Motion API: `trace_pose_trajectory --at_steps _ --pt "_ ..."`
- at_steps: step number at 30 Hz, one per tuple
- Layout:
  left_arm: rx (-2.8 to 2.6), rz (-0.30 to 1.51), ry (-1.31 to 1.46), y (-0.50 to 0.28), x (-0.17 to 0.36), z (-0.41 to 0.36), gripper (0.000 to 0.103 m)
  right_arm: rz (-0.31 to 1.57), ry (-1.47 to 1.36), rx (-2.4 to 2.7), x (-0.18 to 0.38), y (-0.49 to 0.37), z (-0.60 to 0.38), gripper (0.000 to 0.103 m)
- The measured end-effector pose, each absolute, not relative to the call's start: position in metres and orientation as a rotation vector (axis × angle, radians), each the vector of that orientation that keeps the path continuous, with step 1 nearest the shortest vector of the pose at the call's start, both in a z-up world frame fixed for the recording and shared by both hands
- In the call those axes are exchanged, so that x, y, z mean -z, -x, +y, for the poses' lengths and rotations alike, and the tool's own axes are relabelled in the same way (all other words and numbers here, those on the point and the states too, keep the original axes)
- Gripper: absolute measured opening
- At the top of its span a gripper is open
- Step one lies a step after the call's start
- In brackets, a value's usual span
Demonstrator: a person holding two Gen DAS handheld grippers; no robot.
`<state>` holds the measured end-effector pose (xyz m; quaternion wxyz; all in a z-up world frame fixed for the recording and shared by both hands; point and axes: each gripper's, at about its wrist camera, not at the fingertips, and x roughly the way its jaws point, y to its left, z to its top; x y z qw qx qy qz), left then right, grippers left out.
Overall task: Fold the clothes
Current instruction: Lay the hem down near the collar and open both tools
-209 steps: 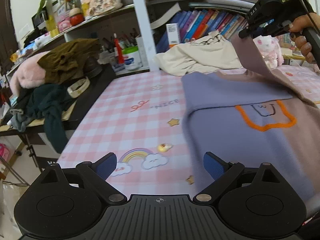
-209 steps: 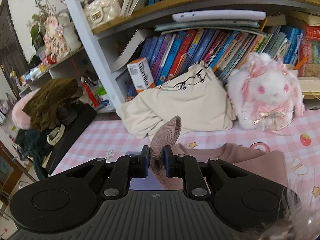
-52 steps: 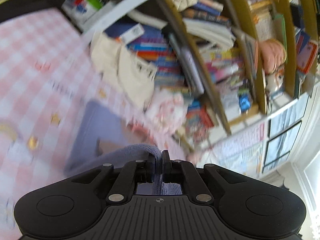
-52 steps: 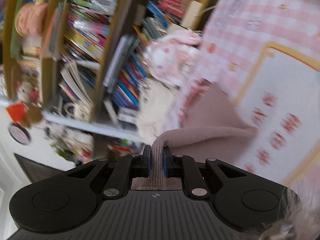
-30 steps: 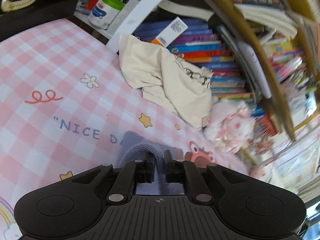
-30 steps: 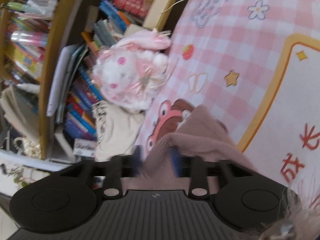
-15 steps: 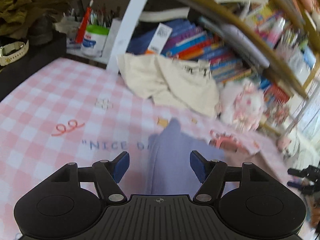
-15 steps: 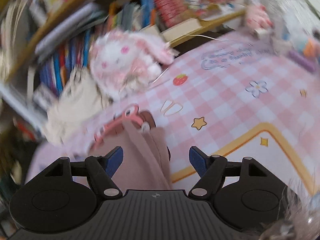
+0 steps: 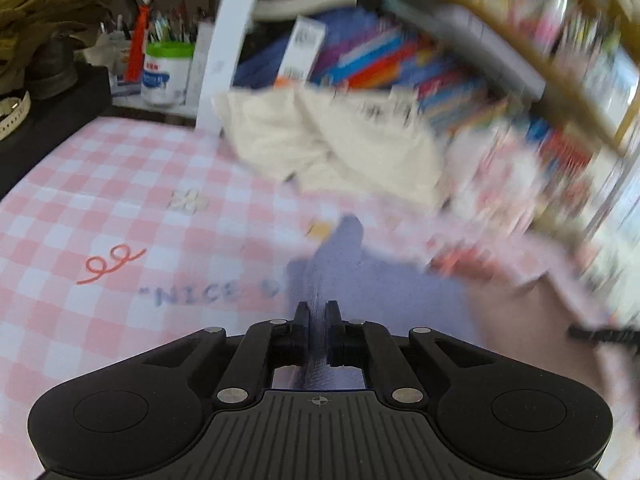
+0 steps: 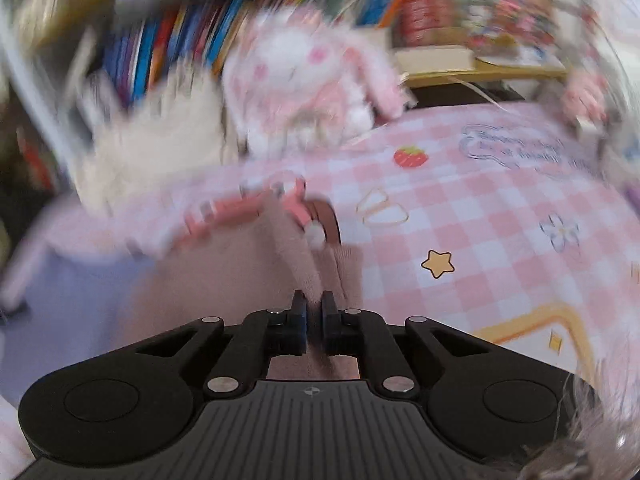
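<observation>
A two-tone sweater lies on the pink checked tablecloth. Its lavender half shows in the left wrist view and its dusty pink half in the right wrist view. My left gripper is shut on a fold of the lavender fabric. My right gripper is shut on a ridge of the pink fabric. Both views are blurred by motion.
A cream garment is heaped at the back of the table below the bookshelf. A pink and white plush rabbit sits beside it. A white jar and a black side table with clothes are at the left.
Half a second ago both grippers were open above the sweater. Now both have closed on its fabric, left on lavender, right on pink.
</observation>
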<state>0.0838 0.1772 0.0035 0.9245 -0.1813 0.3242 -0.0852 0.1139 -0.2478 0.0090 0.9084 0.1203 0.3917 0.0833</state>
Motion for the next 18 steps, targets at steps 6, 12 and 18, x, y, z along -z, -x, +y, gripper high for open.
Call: trace_pose_trajectory --at_steps 6,12,18 --pt "0.167 0.705 0.347 -0.092 0.002 0.172 0.006 0.854 -0.327 -0.121 -0.004 -0.105 -0.265 0.008" --pt "0.1 0.795 0.285 -0.103 0.024 0.172 0.032 0.872 -0.359 -0.088 0.016 -0.11 -0.272 0.043" --pt "0.09 0.794 0.36 -0.103 0.028 0.183 0.057 0.882 -0.413 -0.102 0.024 -0.103 -0.28 0.044"
